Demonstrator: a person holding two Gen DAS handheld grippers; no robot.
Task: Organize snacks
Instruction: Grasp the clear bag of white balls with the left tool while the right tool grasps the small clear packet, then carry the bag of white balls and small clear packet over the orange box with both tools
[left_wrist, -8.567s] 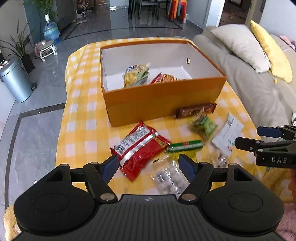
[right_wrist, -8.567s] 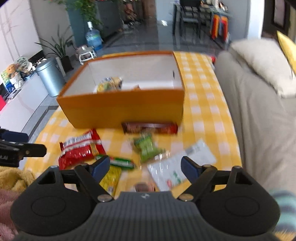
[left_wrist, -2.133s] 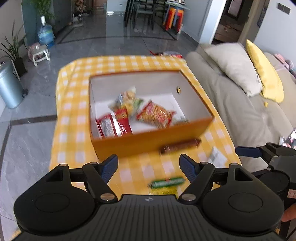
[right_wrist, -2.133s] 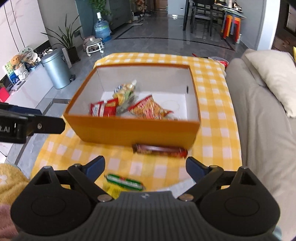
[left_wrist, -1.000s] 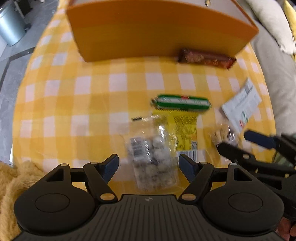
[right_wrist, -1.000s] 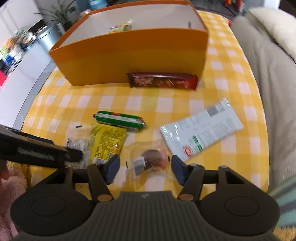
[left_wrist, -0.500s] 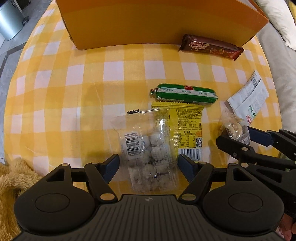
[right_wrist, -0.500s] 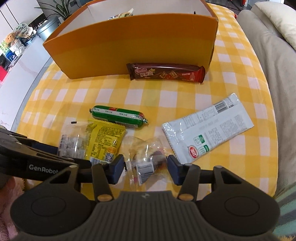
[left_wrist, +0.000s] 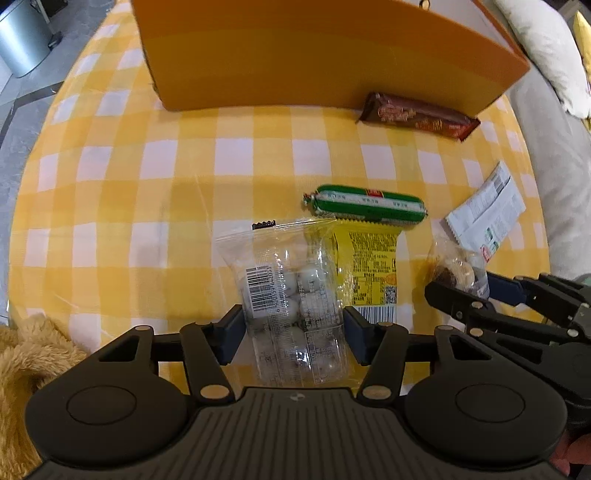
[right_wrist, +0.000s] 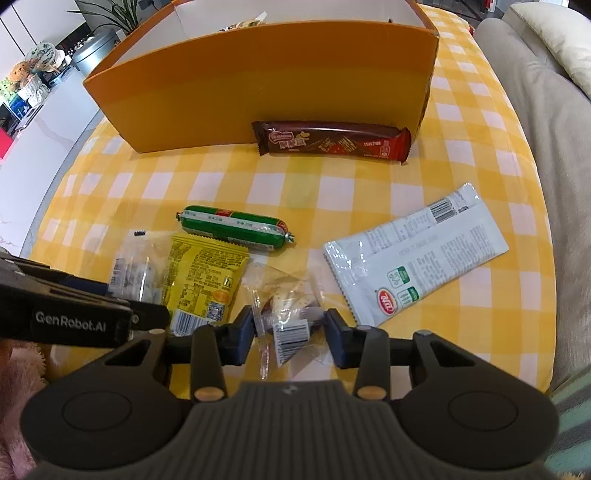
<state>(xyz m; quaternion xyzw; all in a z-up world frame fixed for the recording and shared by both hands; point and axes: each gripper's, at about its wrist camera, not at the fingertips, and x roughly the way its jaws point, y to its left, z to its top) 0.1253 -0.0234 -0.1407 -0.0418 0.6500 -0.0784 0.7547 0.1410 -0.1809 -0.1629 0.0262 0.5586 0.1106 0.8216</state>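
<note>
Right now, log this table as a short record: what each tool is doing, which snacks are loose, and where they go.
left tool: straddles the clear bag of white balls, not visibly clamped
right tool: straddles the small clear pastry packet, not visibly clamped
loose snacks: green sausage, yellow packet, white packet, brown chocolate bar
container: orange box, behind the snacks
surface: yellow checked tablecloth

Table cloth (left_wrist: 110, 192): yellow-and-white check. Box (right_wrist: 258, 81): orange (white inside). Sausage (right_wrist: 232, 223): green. Wafer bar (right_wrist: 332, 142): brown, red end. Packet (right_wrist: 203, 277): yellow. Pouch (right_wrist: 417, 258): white.
</note>
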